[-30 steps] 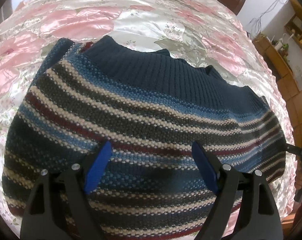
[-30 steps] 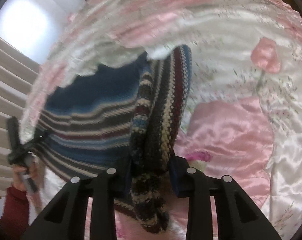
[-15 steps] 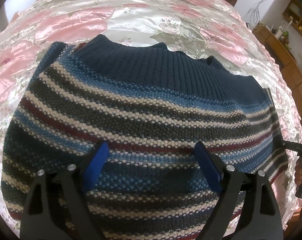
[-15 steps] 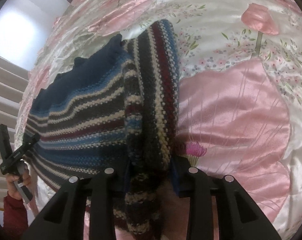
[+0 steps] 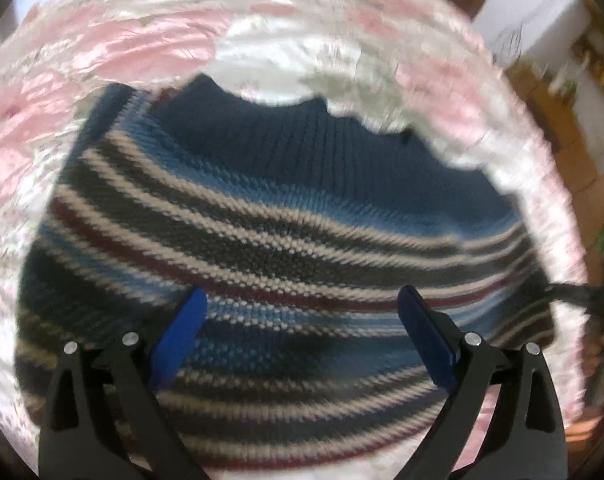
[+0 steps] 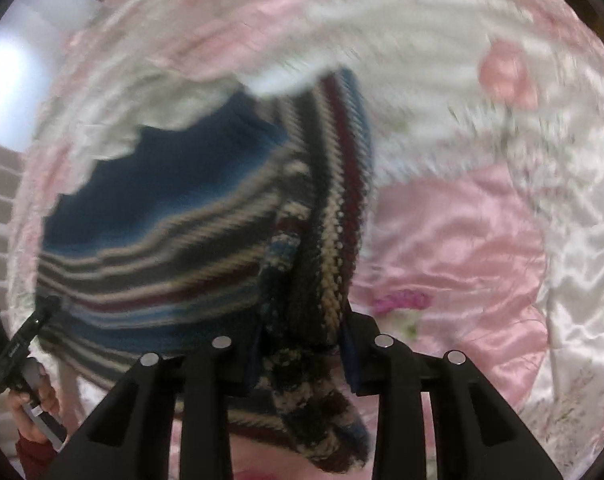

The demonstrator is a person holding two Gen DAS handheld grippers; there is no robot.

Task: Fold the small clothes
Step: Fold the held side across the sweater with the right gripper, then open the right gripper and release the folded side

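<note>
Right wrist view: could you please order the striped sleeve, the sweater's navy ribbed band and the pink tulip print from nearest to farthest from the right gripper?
1. Striped sleeve: clamped in the right gripper, centre.
2. Navy ribbed band: further off, upper left.
3. Pink tulip print: on the bedspread, far upper right.

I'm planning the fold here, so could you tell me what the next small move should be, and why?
Probably carry the right gripper across over the sweater and lay the pinched sleeve on the body. Its jaws are shut on a bunched striped sleeve, while the left gripper is open above the flat striped body, holding nothing, on the pink satin bedspread.
</note>
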